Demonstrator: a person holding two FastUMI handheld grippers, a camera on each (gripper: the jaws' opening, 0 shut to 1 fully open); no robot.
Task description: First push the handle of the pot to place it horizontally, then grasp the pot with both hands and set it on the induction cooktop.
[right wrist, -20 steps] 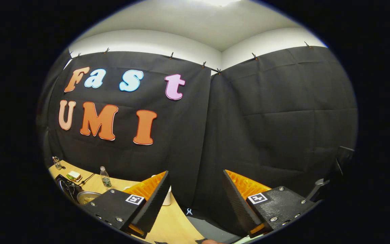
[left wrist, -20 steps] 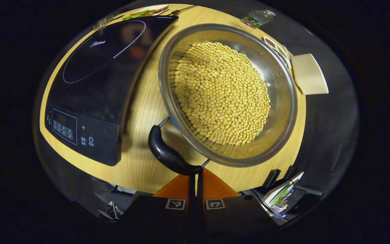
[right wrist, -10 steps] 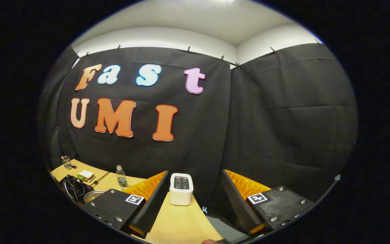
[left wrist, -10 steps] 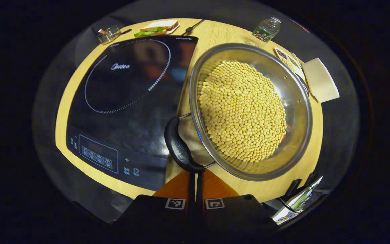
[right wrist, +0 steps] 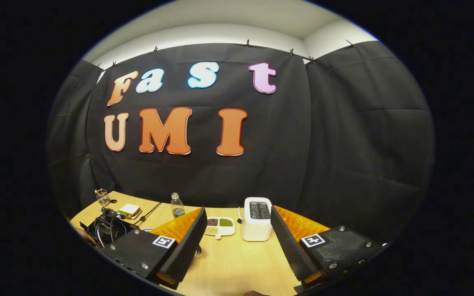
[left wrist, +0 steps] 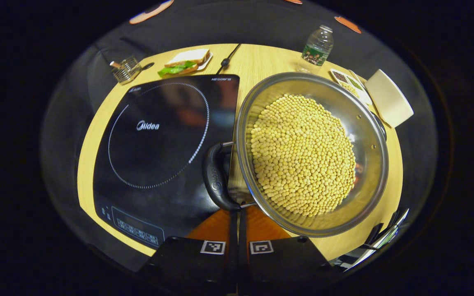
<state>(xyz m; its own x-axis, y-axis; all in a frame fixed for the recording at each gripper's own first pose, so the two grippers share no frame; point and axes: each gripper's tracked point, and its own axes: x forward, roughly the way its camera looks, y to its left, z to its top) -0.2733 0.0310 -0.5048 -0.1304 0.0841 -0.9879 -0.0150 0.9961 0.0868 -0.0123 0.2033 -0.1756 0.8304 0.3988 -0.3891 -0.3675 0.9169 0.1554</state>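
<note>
1. Far left on the pale wooden tabletop [left wrist: 257, 61]: one small wire holder [left wrist: 125, 70] and one sandwich on a plate [left wrist: 185, 62], both clear of the work.
2. Next, one flat black induction cooktop [left wrist: 159, 135], glass top bare.
3. Just right of it, one wide stainless steel pot [left wrist: 368, 135] heaped with yellow beans [left wrist: 303, 154], resting on the tabletop, not yet on the cooktop; likely heavy, rigid, smooth-walled and prone to spilling if tilted.
4. One black loop handle [left wrist: 216, 179] overhanging the cooktop edge, a second barely seen at the far rim; best taken by those two, kept level.
5. Left gripper [left wrist: 238, 230]: fingers closed together, holding nothing, tips at the handle.
6. Farther right: one plastic bottle [left wrist: 317, 45], one divided dish [right wrist: 218, 225], one white toaster [right wrist: 256, 218].
7. Right gripper [right wrist: 237, 242]: fingers spread wide, empty, well away from the pot.
</note>
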